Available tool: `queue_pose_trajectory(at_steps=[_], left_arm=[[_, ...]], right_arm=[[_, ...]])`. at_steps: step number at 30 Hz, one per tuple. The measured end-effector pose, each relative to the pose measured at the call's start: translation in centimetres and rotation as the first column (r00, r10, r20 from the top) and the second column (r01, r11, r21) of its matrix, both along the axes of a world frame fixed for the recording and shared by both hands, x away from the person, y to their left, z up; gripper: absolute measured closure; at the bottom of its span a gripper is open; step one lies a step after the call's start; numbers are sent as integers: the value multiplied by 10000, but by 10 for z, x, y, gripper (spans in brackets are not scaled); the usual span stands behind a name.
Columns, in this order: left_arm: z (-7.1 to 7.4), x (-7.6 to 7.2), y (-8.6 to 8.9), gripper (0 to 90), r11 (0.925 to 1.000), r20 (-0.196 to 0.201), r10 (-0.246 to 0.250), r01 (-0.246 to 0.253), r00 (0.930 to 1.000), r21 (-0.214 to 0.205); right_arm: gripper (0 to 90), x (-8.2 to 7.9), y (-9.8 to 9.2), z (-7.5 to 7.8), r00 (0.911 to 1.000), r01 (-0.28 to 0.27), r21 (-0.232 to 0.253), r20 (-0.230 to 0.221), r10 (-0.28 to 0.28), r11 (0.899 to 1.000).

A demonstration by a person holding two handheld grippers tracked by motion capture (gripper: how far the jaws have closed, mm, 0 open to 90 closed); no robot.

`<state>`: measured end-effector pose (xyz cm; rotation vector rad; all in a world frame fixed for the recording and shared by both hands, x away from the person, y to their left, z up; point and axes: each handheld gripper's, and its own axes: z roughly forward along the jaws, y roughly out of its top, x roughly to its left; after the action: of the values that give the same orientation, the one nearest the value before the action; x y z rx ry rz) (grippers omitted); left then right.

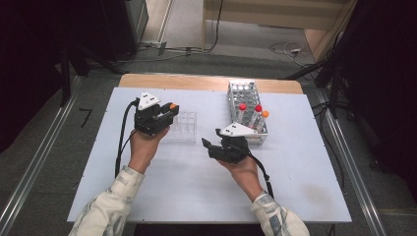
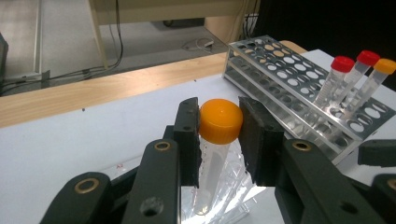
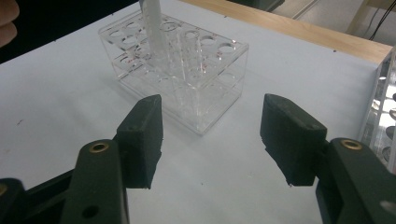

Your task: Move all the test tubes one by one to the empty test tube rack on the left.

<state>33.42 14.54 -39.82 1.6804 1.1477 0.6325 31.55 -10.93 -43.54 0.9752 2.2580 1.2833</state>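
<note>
My left gripper (image 1: pixel 168 111) (image 2: pixel 220 116) is shut on the orange cap of a clear tube (image 2: pixel 212 163) (image 1: pixel 172 105). The tube stands nearly upright, and its lower end reaches down into a hole of the clear acrylic rack (image 1: pixel 184 127) (image 2: pixel 233 191). In the right gripper view the same tube (image 3: pixel 152 28) enters the far left part of that rack (image 3: pixel 196 88). My right gripper (image 1: pixel 210 142) (image 3: pixel 212 140) is open with nothing between its fingers. It is low over the white table, just right of the clear rack.
A metal rack (image 1: pixel 242 93) (image 2: pixel 275 70) stands at the back right. It holds two red-capped tubes (image 1: pixel 242 107) and one orange-capped tube (image 1: pixel 265 114) at its near end. Its edge (image 3: pixel 385 116) lies close to my right gripper. The white table (image 1: pixel 187 187) has a wooden strip along its far side.
</note>
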Motion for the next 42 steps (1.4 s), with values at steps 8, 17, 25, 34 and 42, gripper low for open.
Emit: queue_pose_trajectory(at_steps=[8,17,25,34,42], left_arm=[[-21,0,-2,693,9998,-268,153,-148,9995,165],[-30,0,-1,681,9999,-398,132,-132,9991,3],[-26,-2,2,609,9995,-355,118,-128,9993,-281],[-20,-8,4,365,9985,-277,57,-72,9996,-549],[-17,-11,1,297,9976,-222,-75,60,9997,-688]], right_arm=[[380,0,0,-1,10000,51,-22,-32,-51,10000],[379,1,-1,-2,10000,60,-55,-47,-60,10000],[377,2,-2,-1,9999,126,-41,-36,-126,9999],[376,7,-16,3,9982,575,1,154,-575,9983],[370,15,-44,6,9897,1392,-278,380,-1381,9899]])
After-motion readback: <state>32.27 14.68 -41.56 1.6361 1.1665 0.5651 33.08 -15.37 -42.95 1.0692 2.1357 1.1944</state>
